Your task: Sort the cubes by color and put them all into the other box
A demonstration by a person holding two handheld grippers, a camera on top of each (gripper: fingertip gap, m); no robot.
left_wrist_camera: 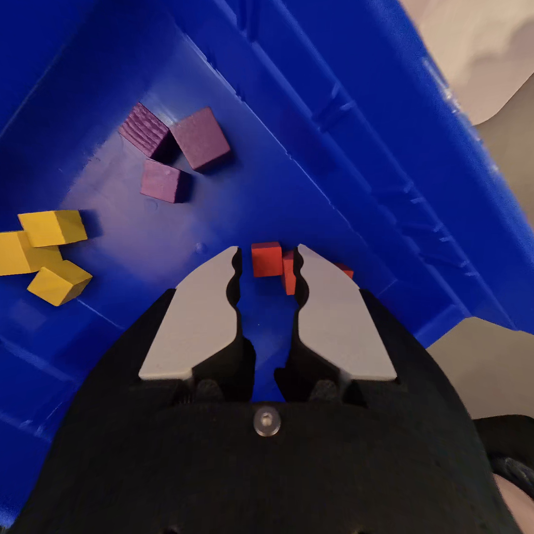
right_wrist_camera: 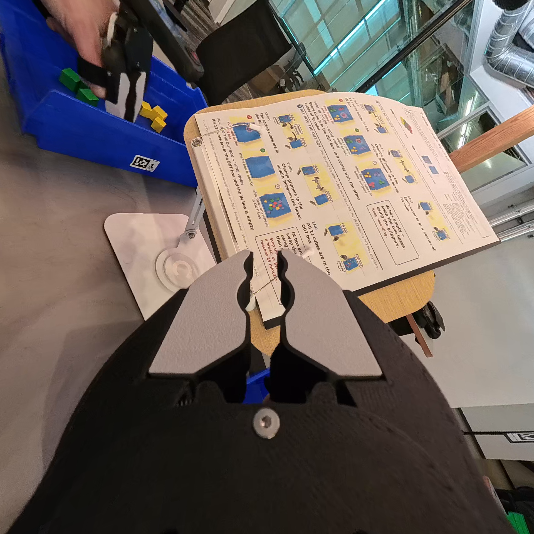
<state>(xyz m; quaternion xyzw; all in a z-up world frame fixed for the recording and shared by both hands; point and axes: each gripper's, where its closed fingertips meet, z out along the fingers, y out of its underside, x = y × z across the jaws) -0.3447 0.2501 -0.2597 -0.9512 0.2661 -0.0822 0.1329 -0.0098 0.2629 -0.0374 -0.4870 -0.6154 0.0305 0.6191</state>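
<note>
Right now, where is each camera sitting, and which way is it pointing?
Left wrist view: on the left gripper, looking down into the blue box at red cubes; its own open fingers show.
Right wrist view: on the right gripper, facing the instruction sheet; own fingers, plus a hand.
Shared: blue box, yellow cubes.

Printed text with small coloured diagrams on white instruction sheet [right_wrist_camera: 332, 185] propped on wooden stand; square black-and-white marker sticker [right_wrist_camera: 144, 163] on blue plastic box [right_wrist_camera: 95, 135]
</note>
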